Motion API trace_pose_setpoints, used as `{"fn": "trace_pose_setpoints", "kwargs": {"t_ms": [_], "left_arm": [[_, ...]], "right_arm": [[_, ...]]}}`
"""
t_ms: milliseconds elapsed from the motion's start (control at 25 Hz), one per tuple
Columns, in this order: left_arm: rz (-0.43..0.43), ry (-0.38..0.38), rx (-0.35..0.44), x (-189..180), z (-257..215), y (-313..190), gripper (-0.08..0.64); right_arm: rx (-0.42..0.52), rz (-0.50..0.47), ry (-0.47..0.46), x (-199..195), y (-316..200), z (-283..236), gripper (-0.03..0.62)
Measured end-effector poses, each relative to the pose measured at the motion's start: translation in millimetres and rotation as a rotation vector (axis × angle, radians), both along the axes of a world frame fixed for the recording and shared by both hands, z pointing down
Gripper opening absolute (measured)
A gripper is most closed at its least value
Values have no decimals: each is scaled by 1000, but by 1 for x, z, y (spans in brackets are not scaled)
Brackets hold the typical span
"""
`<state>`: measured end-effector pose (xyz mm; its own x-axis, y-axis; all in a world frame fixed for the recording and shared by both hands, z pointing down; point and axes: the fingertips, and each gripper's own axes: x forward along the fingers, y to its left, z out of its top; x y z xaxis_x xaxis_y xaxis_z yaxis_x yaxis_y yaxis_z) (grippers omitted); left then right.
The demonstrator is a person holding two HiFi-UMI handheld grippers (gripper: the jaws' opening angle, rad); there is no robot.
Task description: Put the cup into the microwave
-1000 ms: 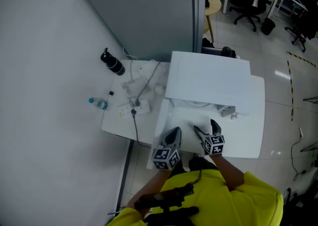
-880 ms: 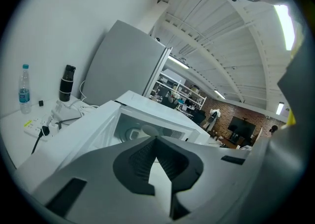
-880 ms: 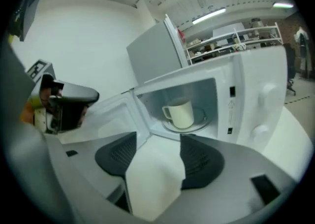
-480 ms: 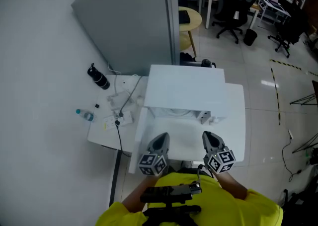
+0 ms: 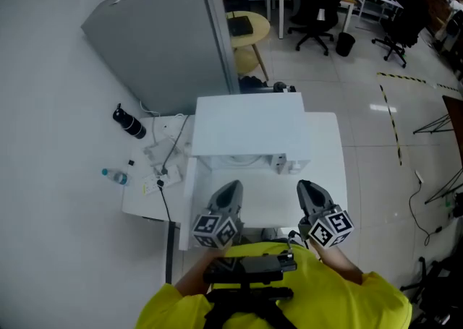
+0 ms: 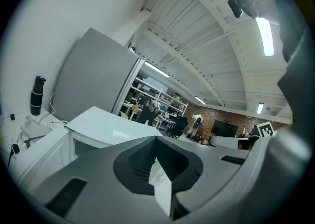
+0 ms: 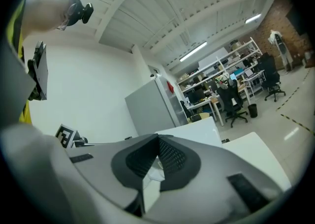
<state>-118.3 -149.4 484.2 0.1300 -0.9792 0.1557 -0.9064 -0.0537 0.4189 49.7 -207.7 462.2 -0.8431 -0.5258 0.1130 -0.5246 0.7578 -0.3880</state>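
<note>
The person in a yellow top held both tools low over the near edge of a smooth white table (image 5: 327, 148). The left gripper (image 5: 227, 191) had its grey, wedge-shaped jaws pressed together to a point, with nothing between the dark ribbed pads (image 6: 139, 161), and the right gripper (image 5: 311, 190) was closed completely in the same way, also empty, its pads (image 7: 170, 155) showing a fine dotted texture. Each tool carried a cube with black and white square markers (image 5: 215, 229). Ahead of them stood the microwave (image 5: 249, 129), a plain white box with a flat top. The cup could not be made out for certain; a small pale object (image 5: 279, 163) sat at the front edge of the microwave, too small to tell what it was. On a lower white surface at the left lay a black cylindrical bottle (image 5: 129, 123), a clear plastic bottle (image 5: 114, 175) and a white power strip (image 5: 160, 176) with thin cables. A tall matte grey cabinet (image 5: 159, 38) rose behind, and black office chairs (image 5: 312, 2) stood on the glossy floor further away
</note>
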Motion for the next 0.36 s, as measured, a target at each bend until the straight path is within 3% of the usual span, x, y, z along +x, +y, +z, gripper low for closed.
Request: {"fn": "trace_pose_setpoints", "kwargs": {"t_ms": [360], "left_arm": [[-14,-11,-56,-2,12,6,-8]], "right_arm": [[-4,-19,15,-6,0,5,3]]}}
